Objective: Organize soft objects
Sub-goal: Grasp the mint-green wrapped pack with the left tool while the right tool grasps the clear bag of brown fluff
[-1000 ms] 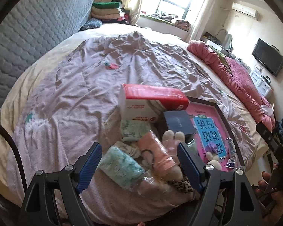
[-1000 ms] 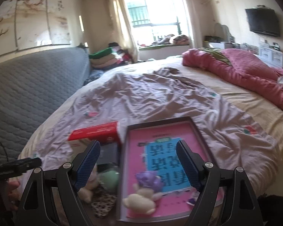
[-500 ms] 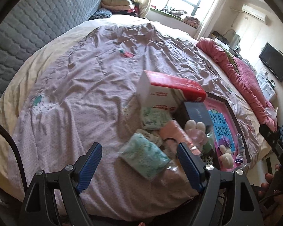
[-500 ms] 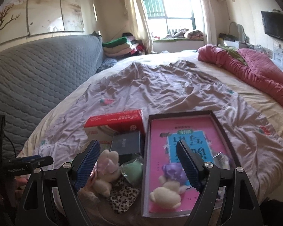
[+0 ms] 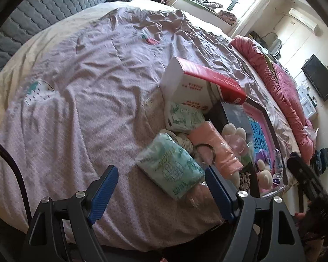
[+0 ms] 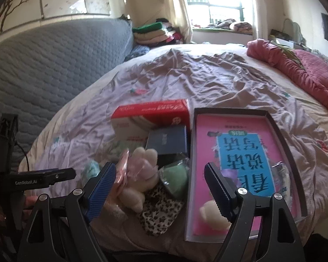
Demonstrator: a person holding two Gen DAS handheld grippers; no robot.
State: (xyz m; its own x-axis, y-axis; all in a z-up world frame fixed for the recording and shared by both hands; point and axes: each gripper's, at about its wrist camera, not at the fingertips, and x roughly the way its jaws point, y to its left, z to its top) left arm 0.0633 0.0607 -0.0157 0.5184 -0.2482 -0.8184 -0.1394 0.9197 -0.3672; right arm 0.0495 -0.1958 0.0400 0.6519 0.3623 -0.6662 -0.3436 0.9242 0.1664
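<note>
A pile of soft things lies on the bed near its front edge. In the left wrist view a mint tissue pack [image 5: 170, 167] sits just ahead of my open, empty left gripper [image 5: 161, 191], with a second mint pack [image 5: 182, 118], a peach wrapped pack [image 5: 214, 146] and a pale plush toy [image 5: 235, 134] behind. In the right wrist view my open, empty right gripper [image 6: 159, 187] hovers over the plush toy [image 6: 140, 174], a green sponge [image 6: 176, 179] and a leopard-print cloth [image 6: 159, 211]. A dark tray [image 6: 282, 135] with a pink book holds a cream plush [image 6: 212, 215].
A red and white tissue box [image 5: 196, 85] and a dark blue box [image 6: 167, 139] stand behind the pile. A rumpled pink quilt [image 6: 306, 74] lies at the right of the bed. A grey quilted headboard [image 6: 43, 65] runs along the left.
Both grippers have pulled back and shifted left; the pile now sits further right in the left wrist view. Both stay open and empty.
</note>
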